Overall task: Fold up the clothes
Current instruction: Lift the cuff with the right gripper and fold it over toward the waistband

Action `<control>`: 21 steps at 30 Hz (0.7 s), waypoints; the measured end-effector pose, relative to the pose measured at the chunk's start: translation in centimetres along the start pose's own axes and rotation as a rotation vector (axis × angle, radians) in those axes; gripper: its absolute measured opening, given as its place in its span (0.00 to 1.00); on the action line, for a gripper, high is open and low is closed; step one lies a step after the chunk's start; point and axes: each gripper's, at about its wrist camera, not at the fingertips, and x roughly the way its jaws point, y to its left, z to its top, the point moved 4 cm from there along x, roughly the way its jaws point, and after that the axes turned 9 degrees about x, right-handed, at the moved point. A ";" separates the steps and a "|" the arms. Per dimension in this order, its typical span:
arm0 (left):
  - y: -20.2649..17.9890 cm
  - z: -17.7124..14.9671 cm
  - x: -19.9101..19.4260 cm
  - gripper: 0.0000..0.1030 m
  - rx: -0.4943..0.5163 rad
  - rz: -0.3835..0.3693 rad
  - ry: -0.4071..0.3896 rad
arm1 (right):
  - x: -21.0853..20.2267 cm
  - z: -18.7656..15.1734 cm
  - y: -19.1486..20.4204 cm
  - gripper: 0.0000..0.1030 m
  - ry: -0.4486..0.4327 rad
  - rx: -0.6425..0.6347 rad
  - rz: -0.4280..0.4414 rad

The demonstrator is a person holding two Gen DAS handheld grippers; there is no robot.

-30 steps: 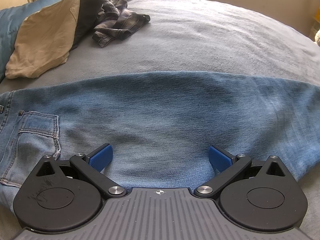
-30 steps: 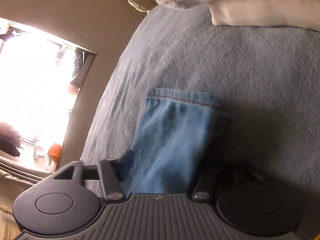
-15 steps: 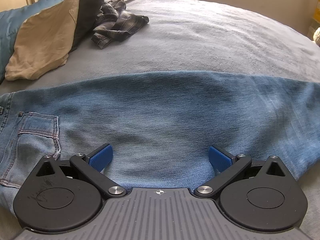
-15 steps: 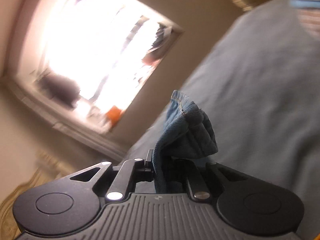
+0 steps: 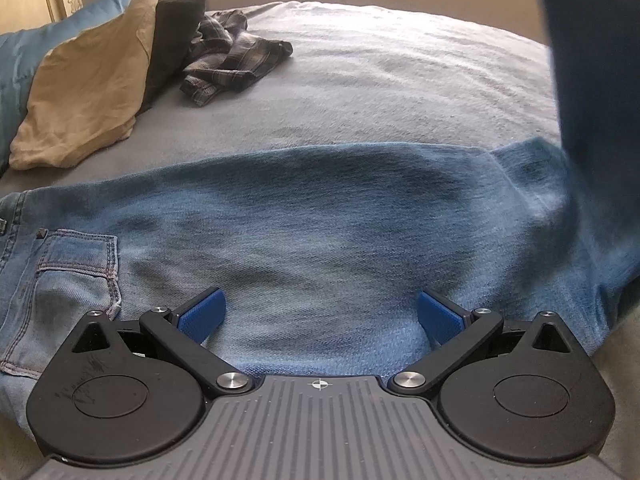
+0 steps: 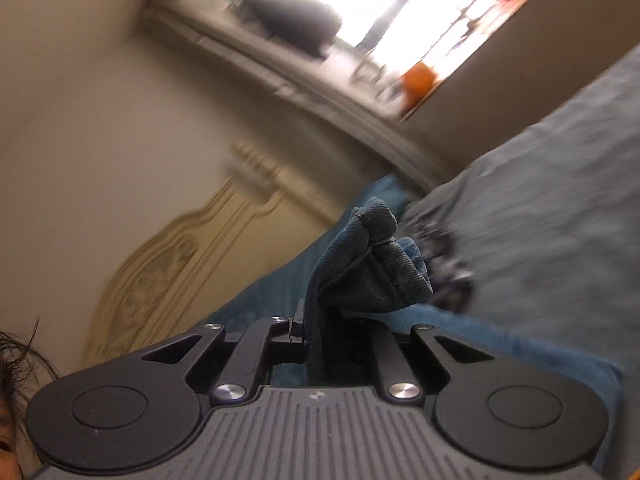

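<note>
Blue jeans (image 5: 304, 224) lie flat across the grey bed, back pocket (image 5: 76, 268) at the left. My left gripper (image 5: 320, 314) rests open over the middle of the jeans, blue pads (image 5: 202, 314) wide apart with denim between them. At the right edge of the left wrist view the leg end (image 5: 592, 100) rises steeply off the bed. In the right wrist view my right gripper (image 6: 320, 328) is shut on the bunched leg hem (image 6: 372, 268), held up in the air and tilted.
A tan pillow (image 5: 84, 88), a dark pillow (image 5: 172, 36) and a crumpled plaid shirt (image 5: 232, 60) sit at the far left of the grey bed cover (image 5: 400, 80). The right wrist view shows a bright window (image 6: 400, 12), a cream headboard (image 6: 168, 256) and a person's hair (image 6: 20, 356).
My right gripper has lifted the jeans' leg end off the bed and swung it up and over, so the leg now hangs at the right of the left view. The left gripper stays put.
</note>
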 end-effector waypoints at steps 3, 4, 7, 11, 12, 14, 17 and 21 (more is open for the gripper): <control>0.0 -0.2 -0.1 1.00 0.008 -0.003 -0.018 | 3.2 -0.1 1.8 0.08 0.079 -0.015 0.045; 0.0 -0.3 -0.1 1.00 0.011 -0.004 -0.026 | 4.3 -0.2 2.3 0.08 0.105 -0.016 0.057; 0.1 -0.4 -0.1 1.00 0.018 -0.015 -0.046 | 7.8 -1.1 3.4 0.08 0.181 -0.029 0.086; 0.8 -0.5 -0.4 1.00 0.015 -0.058 -0.067 | 11.9 -3.1 4.7 0.08 0.265 -0.047 0.108; 1.2 -0.5 -0.6 1.00 0.007 -0.068 -0.073 | 12.6 -3.7 5.0 0.08 0.279 -0.051 0.114; 2.2 -0.8 -1.2 1.00 -0.024 -0.076 -0.082 | 13.8 -4.8 5.1 0.08 0.301 -0.056 0.117; 4.4 -1.3 -2.7 1.00 -0.081 -0.073 -0.106 | 15.3 -6.2 4.6 0.08 0.323 -0.057 0.105; 8.2 -2.5 -5.1 0.99 -0.131 -0.032 -0.130 | 17.4 -8.1 3.9 0.08 0.353 -0.058 0.090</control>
